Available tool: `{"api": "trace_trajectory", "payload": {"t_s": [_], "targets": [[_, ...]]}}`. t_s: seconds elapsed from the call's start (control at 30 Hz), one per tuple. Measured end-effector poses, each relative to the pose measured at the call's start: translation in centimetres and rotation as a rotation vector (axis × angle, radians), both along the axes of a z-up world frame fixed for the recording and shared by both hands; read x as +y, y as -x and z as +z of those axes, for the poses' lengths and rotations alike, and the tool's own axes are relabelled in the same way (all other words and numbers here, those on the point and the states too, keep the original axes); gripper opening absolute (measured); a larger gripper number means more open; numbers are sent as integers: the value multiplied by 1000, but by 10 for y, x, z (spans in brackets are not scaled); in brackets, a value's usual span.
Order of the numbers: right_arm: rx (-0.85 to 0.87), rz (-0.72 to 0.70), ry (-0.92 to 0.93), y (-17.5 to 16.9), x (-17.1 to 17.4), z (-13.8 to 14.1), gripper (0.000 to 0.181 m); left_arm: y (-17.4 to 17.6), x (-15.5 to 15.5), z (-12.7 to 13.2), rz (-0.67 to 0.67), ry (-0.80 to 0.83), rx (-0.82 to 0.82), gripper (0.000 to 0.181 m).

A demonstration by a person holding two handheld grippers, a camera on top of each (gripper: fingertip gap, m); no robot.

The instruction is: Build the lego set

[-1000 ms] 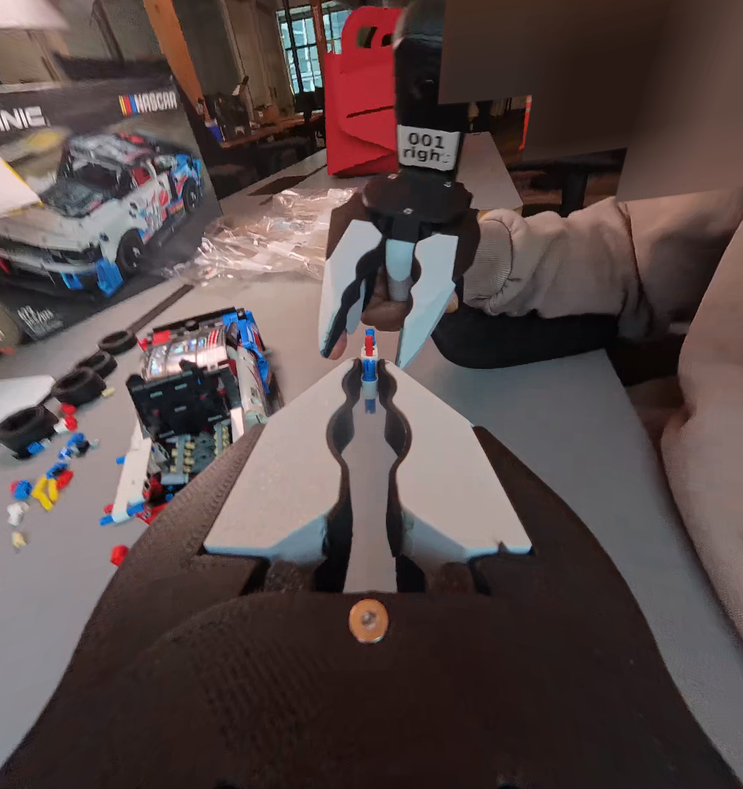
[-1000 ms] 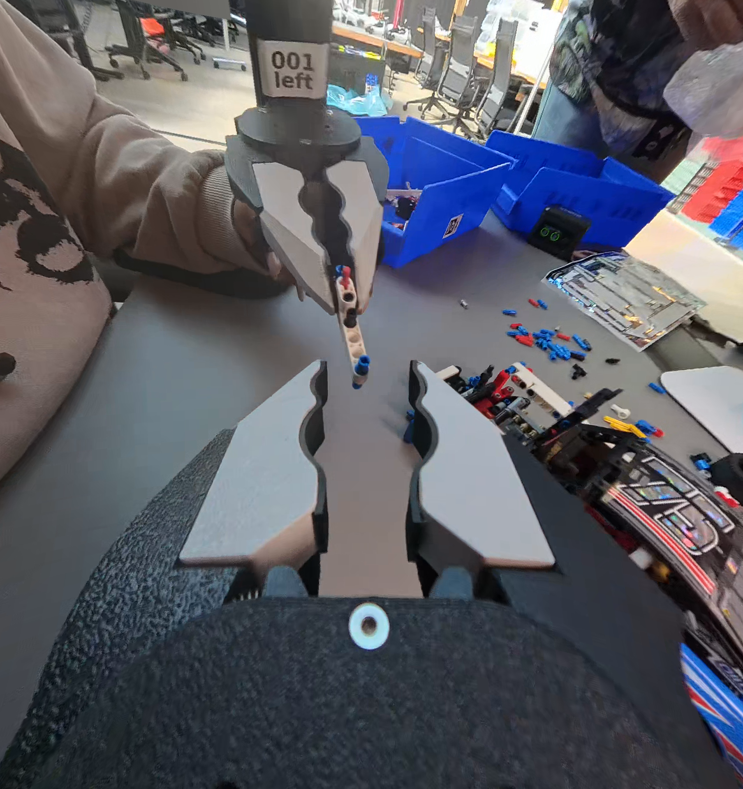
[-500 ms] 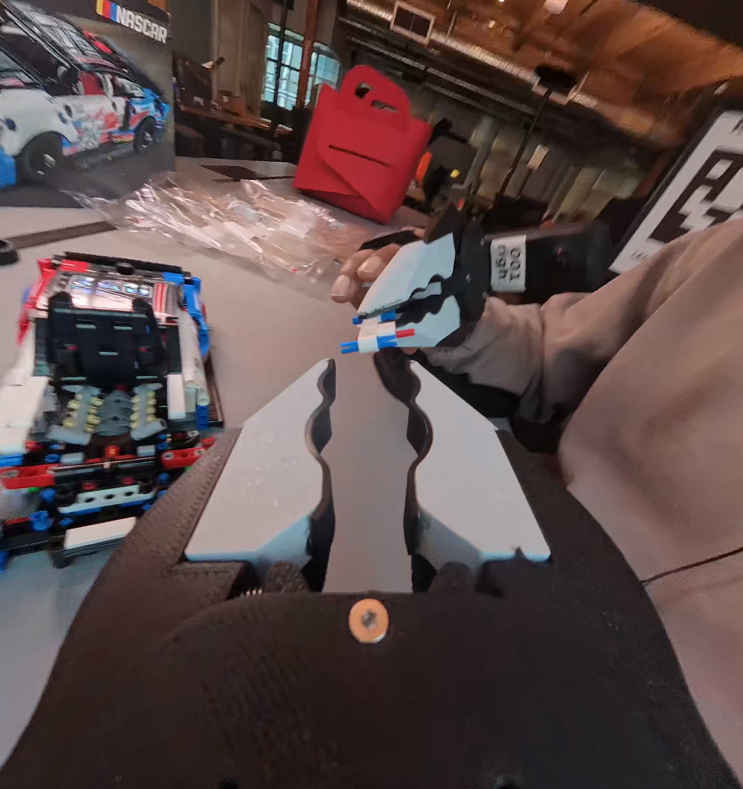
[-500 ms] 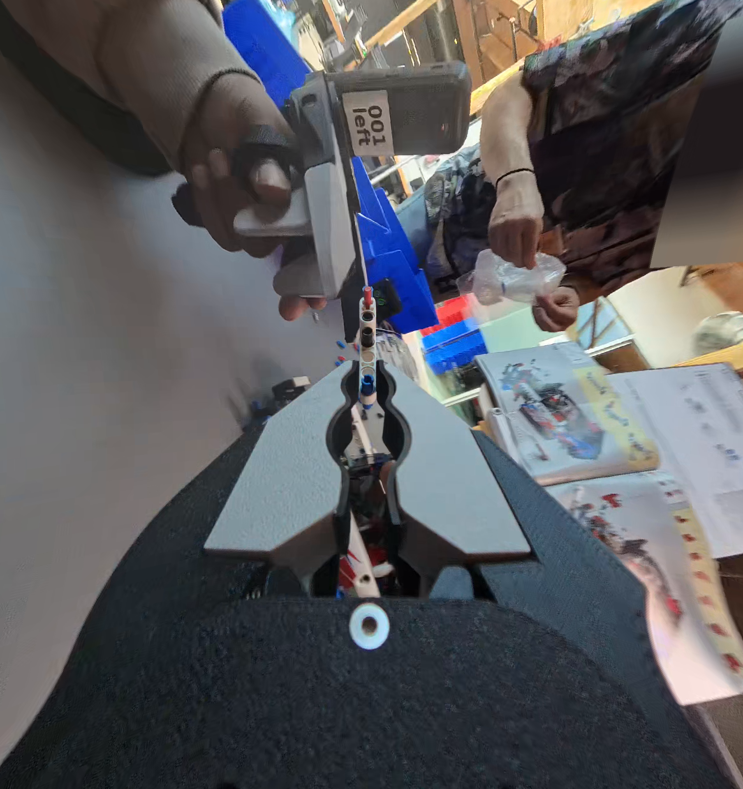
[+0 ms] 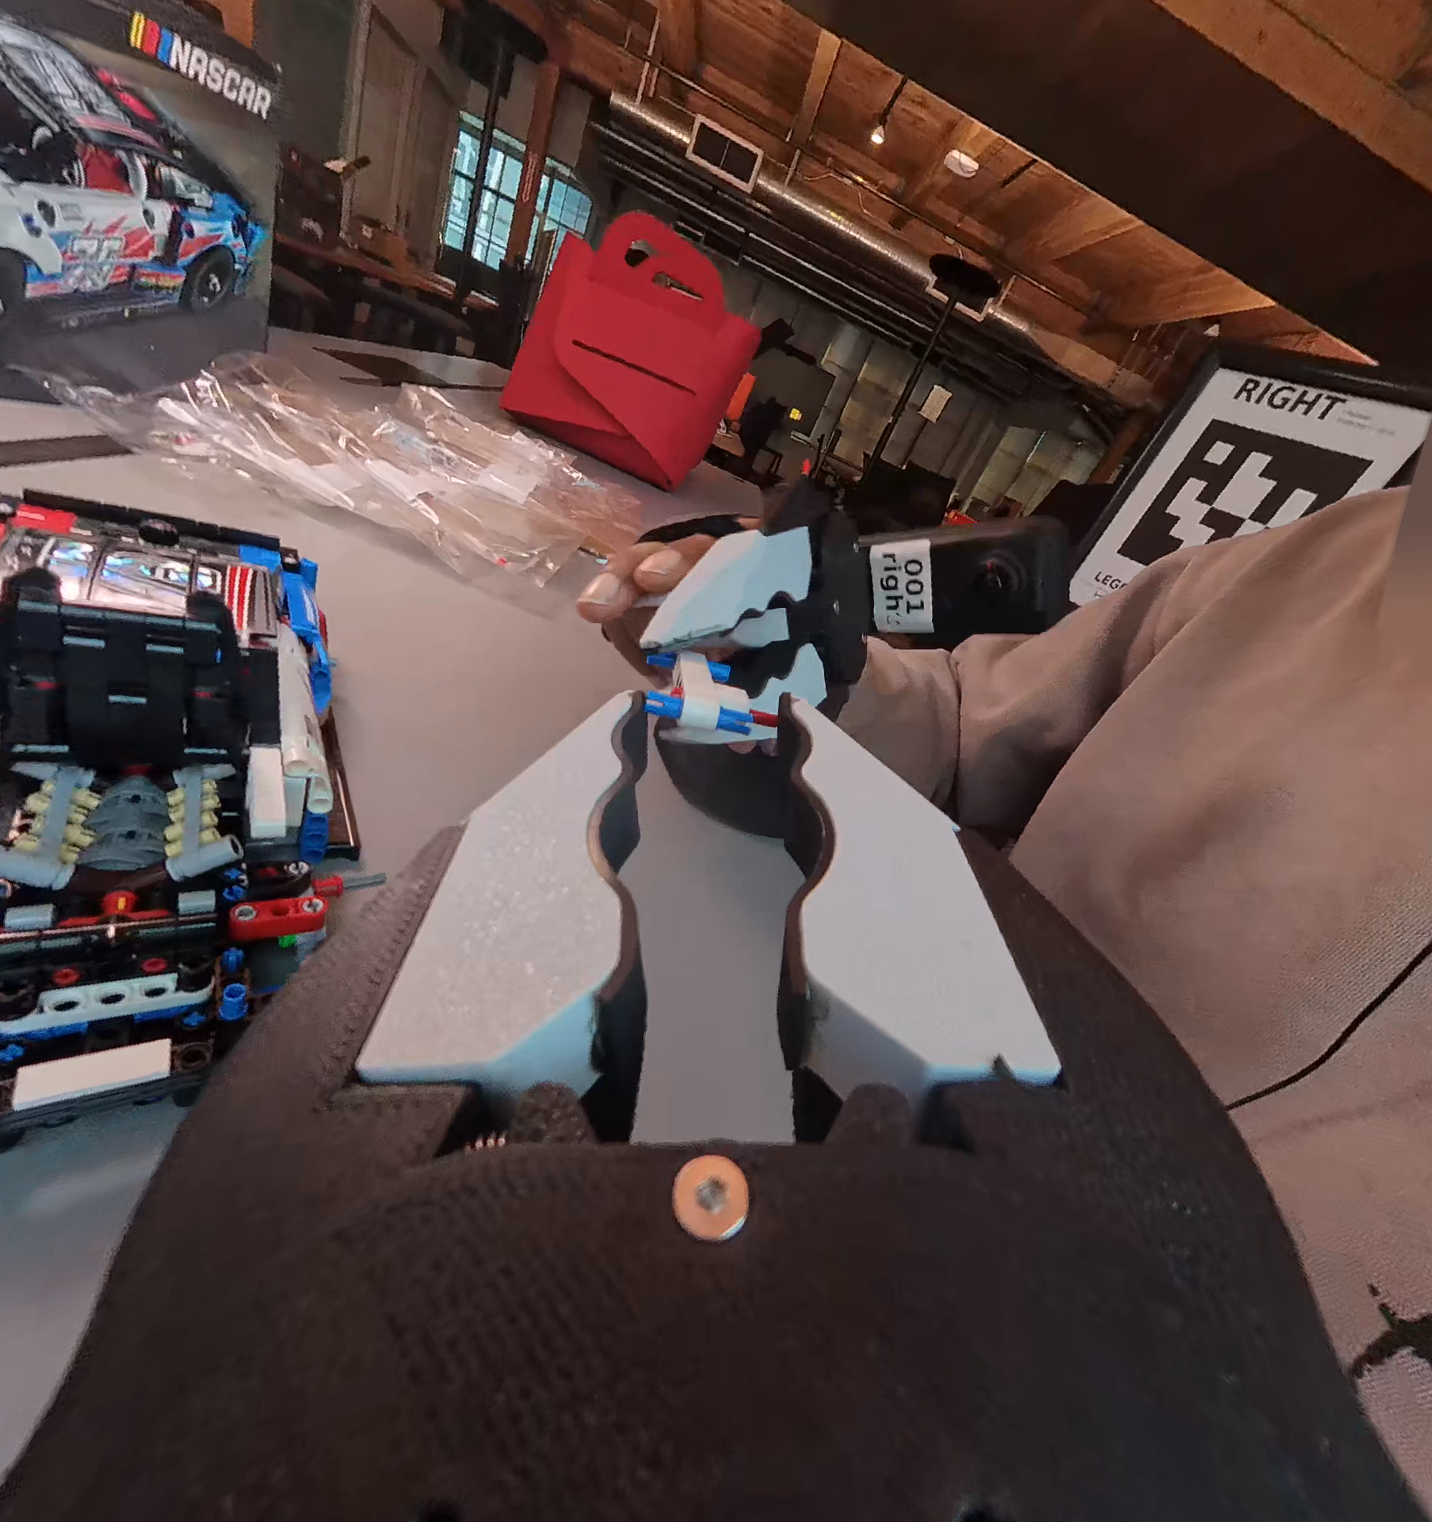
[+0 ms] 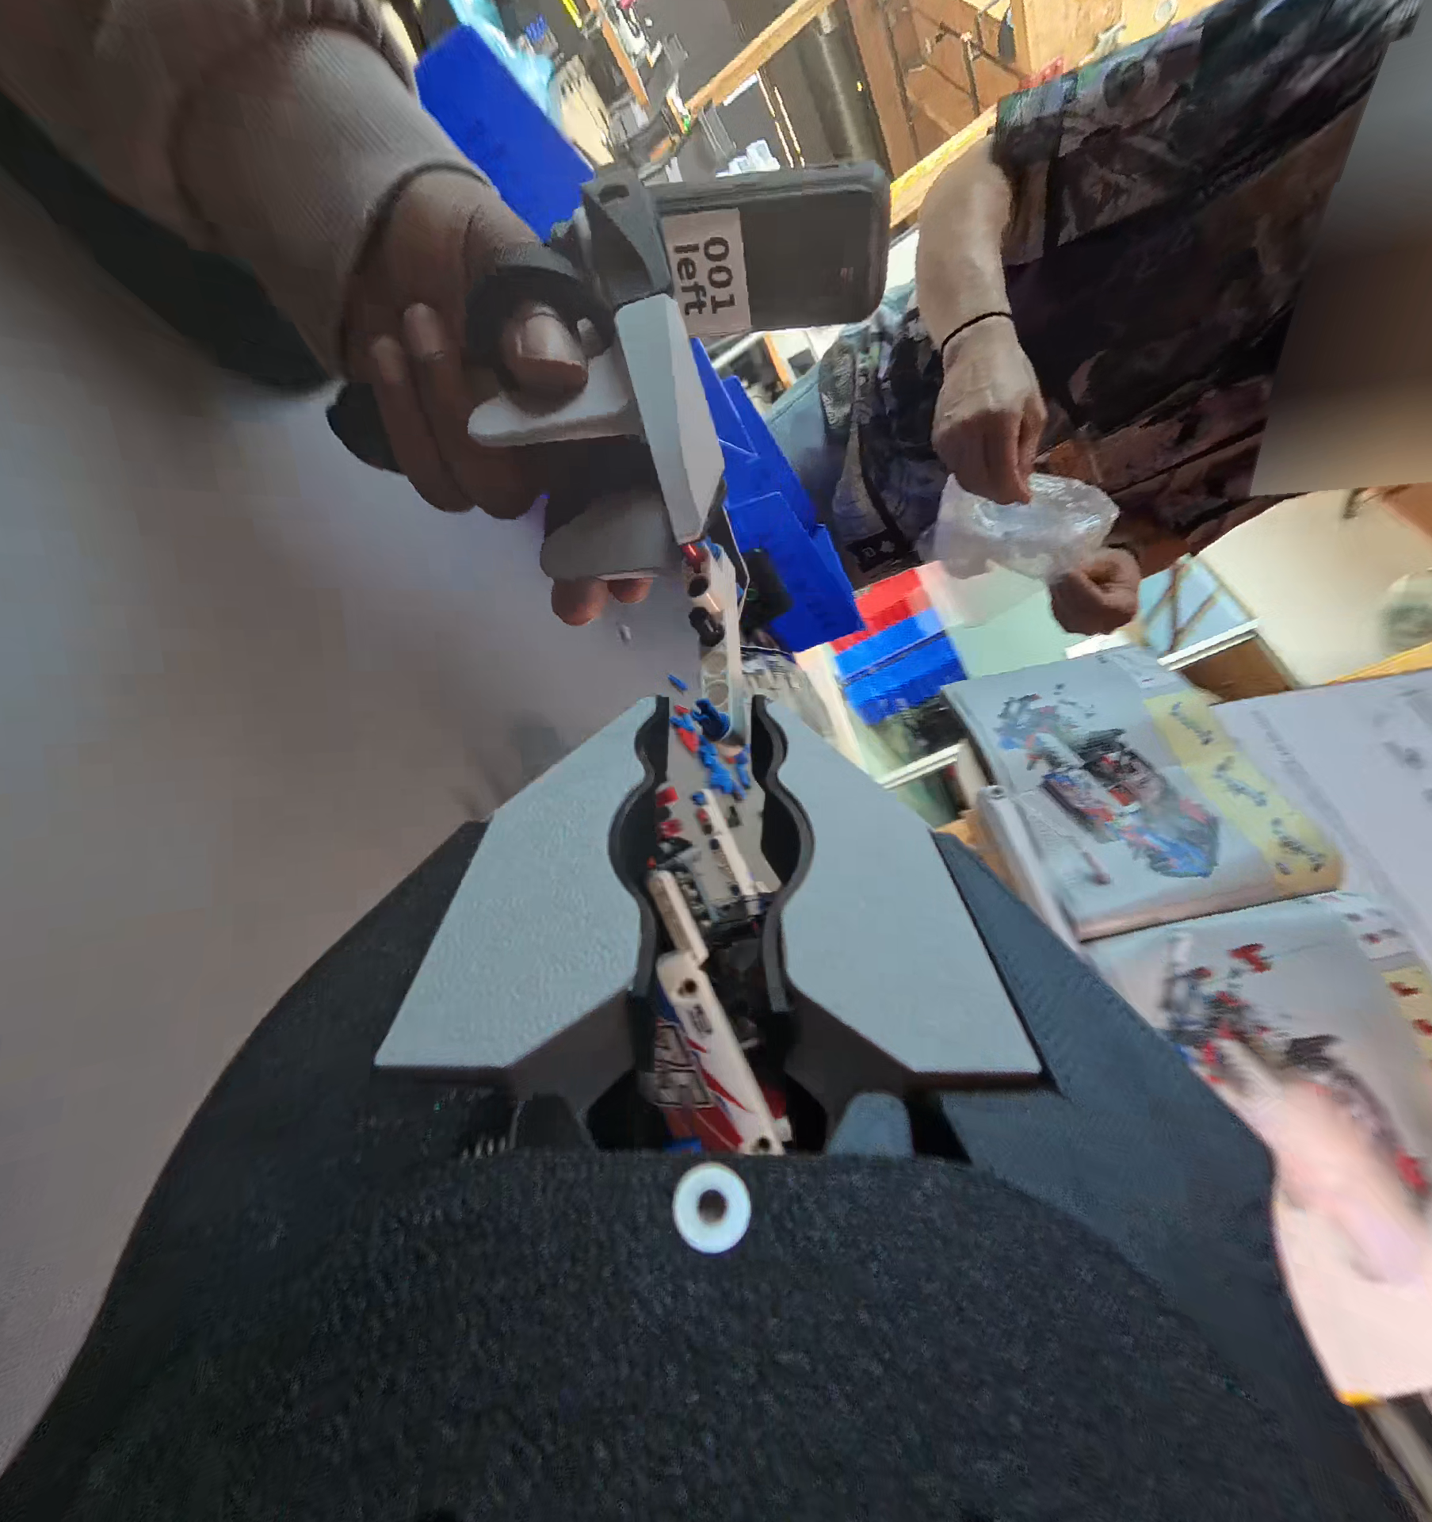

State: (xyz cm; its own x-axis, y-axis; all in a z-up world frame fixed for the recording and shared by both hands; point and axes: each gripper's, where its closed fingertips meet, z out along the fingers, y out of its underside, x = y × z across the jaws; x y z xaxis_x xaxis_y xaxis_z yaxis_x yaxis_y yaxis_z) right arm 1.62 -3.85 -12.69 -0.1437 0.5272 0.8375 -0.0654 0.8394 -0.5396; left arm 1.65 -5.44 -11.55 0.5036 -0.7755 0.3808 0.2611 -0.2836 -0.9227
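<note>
The left gripper (image 5: 708, 710) jaws stood part-open, apparently pinching the white beam (image 5: 696, 696) across its pin ends, above the worktop (image 5: 465, 659). The beam's long axis ran toward the right gripper (image 6: 706, 712), whose slightly parted jaws flanked its lower end without visible contact. Only the right wrist view showed its full length

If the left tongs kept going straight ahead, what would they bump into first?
The little white lego piece with blue and red pins, right at the tips of the left tongs. Just behind it seem to be the right tongs, though depth is hard to judge.
</note>
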Motion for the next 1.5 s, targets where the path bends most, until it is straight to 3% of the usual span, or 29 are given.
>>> {"api": "trace_trajectory", "payload": {"t_s": [0.13, 0.23, 0.27, 0.3, 0.33, 0.63, 0.87, 0.97, 1.0, 1.13, 1.4, 1.5], "targets": [[-169, 125, 508, -6, 2, 3, 46, -2, -4, -1, 32, -127, 162, 30], [-338, 206, 740, -9, -5, -6, 63, -10, -9, 0, 17, -186, 204, 30], [-364, 240, 773, -10, -11, -8, 57, -13, -10, -2, 1, -185, 204, 30], [-360, 271, 786, -11, -17, -6, 38, -16, -11, -4, -11, -178, 212, 30], [-345, 300, 780, -13, -21, -3, 24, -19, -11, -7, -22, -178, 219, 30], [-384, 303, 735, -20, -21, -2, 24, -23, -12, -14, -45, -159, 234, 29], [-578, 203, 616, -29, -12, -38, 24, -29, -4, -57, -45, -21, 428, 30], [-650, 145, 630, -33, 3, -55, 24, -19, 2, -69, 15, -4, 507, 11], [-676, 125, 636, -35, 8, -62, 24, -15, 5, -72, 37, 7, 526, 16], [-865, -52, 528, -42, 30, -121, 24, -6, 10, -73, 84, 28, 544, 23], [-870, -121, 483, -39, 36, -125, 27, 0, 15, -78, 124, 52, 560, 25], [-882, -127, 530, -41, 39, -124, 39, 7, 18, -79, 160, 61, 572, 29]]}}
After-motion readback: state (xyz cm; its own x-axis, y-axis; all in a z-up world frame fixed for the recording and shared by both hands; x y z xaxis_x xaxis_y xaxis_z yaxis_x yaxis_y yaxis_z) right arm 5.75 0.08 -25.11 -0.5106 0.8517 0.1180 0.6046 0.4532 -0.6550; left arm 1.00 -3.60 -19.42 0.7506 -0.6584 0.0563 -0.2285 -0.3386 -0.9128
